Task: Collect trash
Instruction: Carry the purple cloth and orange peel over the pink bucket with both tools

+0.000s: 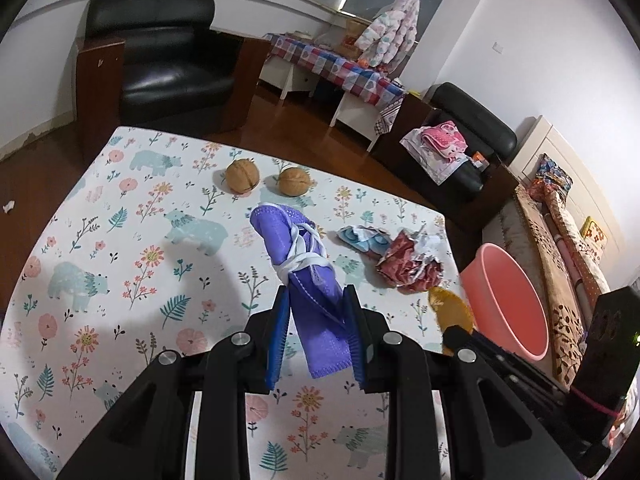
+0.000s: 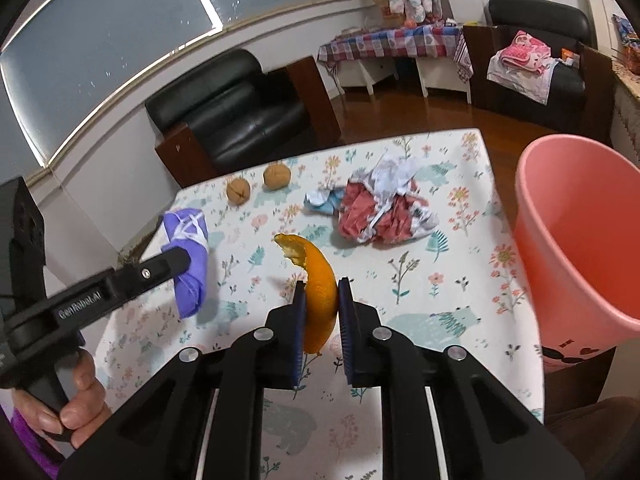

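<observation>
My left gripper [image 1: 317, 300] is shut on a rolled purple face mask [image 1: 298, 256] bound with its white straps, held above the flowered tablecloth [image 1: 120, 240]. The same mask [image 2: 188, 248] shows at the left of the right wrist view, in the left gripper [image 2: 182, 260]. My right gripper [image 2: 322, 292] is shut on a curved orange peel [image 2: 318, 280], lifted off the cloth. The peel [image 1: 448, 308] also shows at the right in the left wrist view. A crumpled red and white wrapper [image 2: 380, 212] and a small blue wrapper [image 2: 322, 202] lie on the table. A pink bucket [image 2: 580, 224] stands off the table's right edge.
Two walnuts [image 2: 256, 184] sit near the table's far edge. A black armchair [image 2: 232, 108] stands behind the table, and a second one with clothes [image 2: 532, 60] at the far right. A hand [image 2: 76, 396] grips the left tool's handle.
</observation>
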{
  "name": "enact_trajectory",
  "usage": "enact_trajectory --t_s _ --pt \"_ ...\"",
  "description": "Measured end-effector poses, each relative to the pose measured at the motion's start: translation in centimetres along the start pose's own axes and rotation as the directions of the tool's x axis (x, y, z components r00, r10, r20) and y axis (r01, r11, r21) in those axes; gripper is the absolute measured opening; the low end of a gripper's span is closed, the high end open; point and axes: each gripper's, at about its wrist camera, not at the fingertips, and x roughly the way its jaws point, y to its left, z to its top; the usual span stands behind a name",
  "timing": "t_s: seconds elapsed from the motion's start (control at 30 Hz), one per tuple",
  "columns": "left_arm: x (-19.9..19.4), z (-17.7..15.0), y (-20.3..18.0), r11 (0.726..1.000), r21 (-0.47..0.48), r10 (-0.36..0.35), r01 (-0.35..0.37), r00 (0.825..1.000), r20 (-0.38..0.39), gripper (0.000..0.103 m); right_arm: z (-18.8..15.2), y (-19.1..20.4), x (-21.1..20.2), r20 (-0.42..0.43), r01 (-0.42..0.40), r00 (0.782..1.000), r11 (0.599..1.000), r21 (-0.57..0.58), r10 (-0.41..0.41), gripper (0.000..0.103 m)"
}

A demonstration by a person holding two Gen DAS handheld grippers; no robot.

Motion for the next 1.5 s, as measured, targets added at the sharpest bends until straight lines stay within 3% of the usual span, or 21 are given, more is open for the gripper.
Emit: enact_trajectory --t_s 0.87,1.5 --pt "-0.8 -0.3 -7.0 0.987 0.156 -0.038 0.032 0.999 0.033 0.026 0.8 -5.1 -6.1 0.169 0.061 0.982 0.991 0.116 -0.081 0.016" --pt "1.0 -0.1 -13.5 0.960 0.270 -0.077 0.068 0.997 0.022 0.026 0.6 -13.2 -9.1 0.234 0.140 0.949 0.947 0.289 -0.212 0.016"
